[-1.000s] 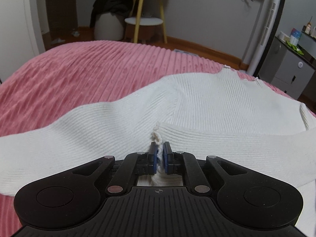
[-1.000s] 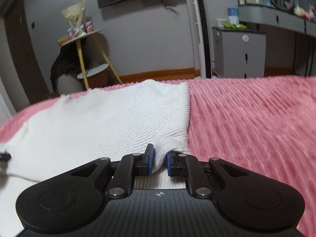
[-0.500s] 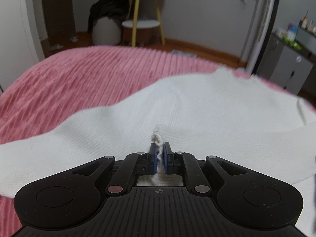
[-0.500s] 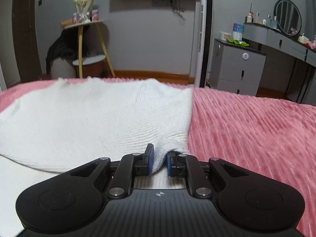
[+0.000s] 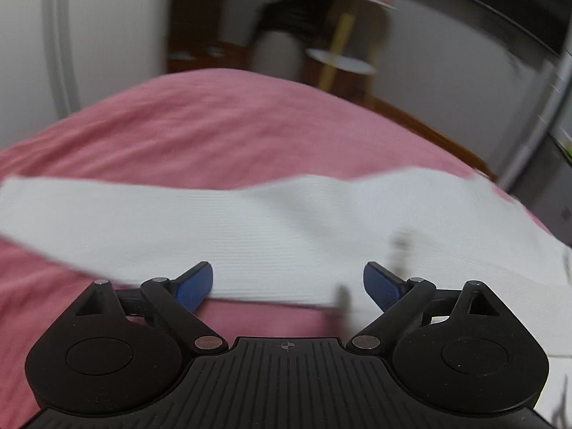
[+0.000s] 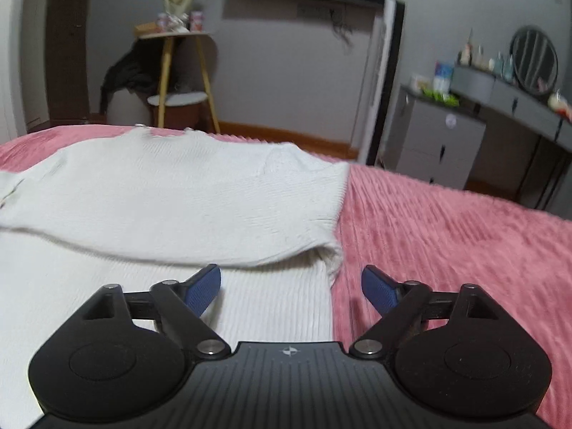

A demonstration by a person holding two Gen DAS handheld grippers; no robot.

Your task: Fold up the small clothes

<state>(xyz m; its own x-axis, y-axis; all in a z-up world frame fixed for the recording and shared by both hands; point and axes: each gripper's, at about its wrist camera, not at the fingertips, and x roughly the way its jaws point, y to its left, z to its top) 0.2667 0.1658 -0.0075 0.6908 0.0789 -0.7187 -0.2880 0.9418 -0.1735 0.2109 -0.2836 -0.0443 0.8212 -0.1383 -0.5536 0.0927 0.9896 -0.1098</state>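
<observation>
Tools first: the left tool and the right tool both stand with jaws spread wide, gripping nothing. Just ahead of the right tool lies the one white sweater on the pink bed, its lower part doubled over so a folded edge runs across just beyond the pads. Ahead of the left tool a long white sleeve stretches sideways, unfolded. By my judgement one fold is made; sleeve and further folds remain. Count: two tools, one sweater. Farther off stands a yellow-legged stand.
</observation>
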